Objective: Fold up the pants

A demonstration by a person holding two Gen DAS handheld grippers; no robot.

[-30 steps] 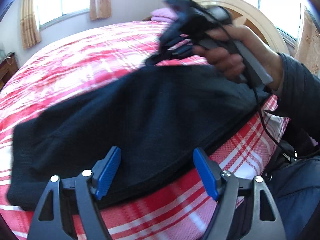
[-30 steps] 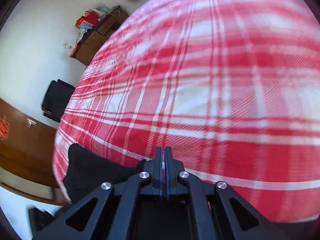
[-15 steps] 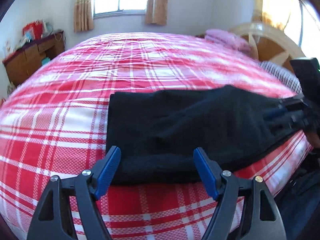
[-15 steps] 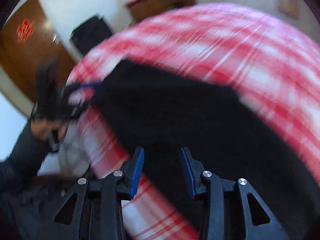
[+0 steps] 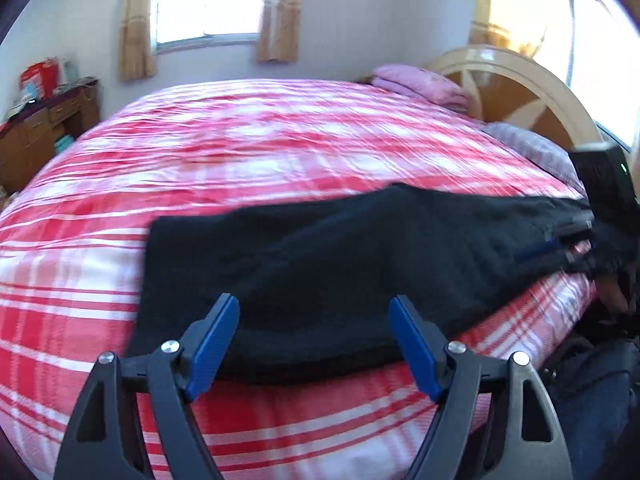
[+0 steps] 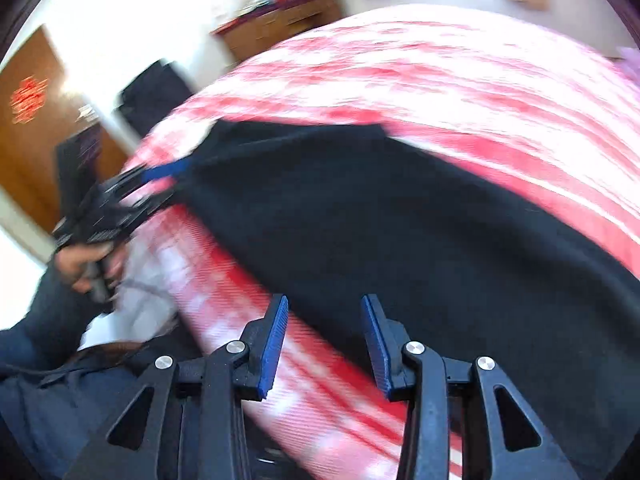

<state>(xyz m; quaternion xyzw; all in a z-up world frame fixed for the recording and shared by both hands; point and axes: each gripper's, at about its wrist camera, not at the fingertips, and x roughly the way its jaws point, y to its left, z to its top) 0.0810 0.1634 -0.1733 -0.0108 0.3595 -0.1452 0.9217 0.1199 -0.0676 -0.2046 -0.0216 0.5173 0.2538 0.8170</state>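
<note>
While both grippers are hovering at the near edge of the bed (image 5: pixel 280 152), the black pants (image 5: pixel 360 264) are lying across the red plaid cover as a long flat band, running from the lower centre of the left wrist view out to its right edge. The left gripper (image 5: pixel 314 344) is sitting low in that frame, its jaws apart around the nearest hem and gripping nothing. The right gripper (image 6: pixel 323 340) is at the bottom centre of its own view, jaws also apart, one blue pad over bare cover and the other over the dark cloth; blur hides whether either is touching fabric.

The pants (image 6: pixel 400 240) are looking soft, thick and limp, likely knit or fleece: light to lift, but prone to sagging and dragging on the cover. They seem to be already doubled lengthwise. A sound hold would be pinching both layers at the two near-edge corners, one gripper at each end, so the layers are travelling together and not sliding apart.
</note>
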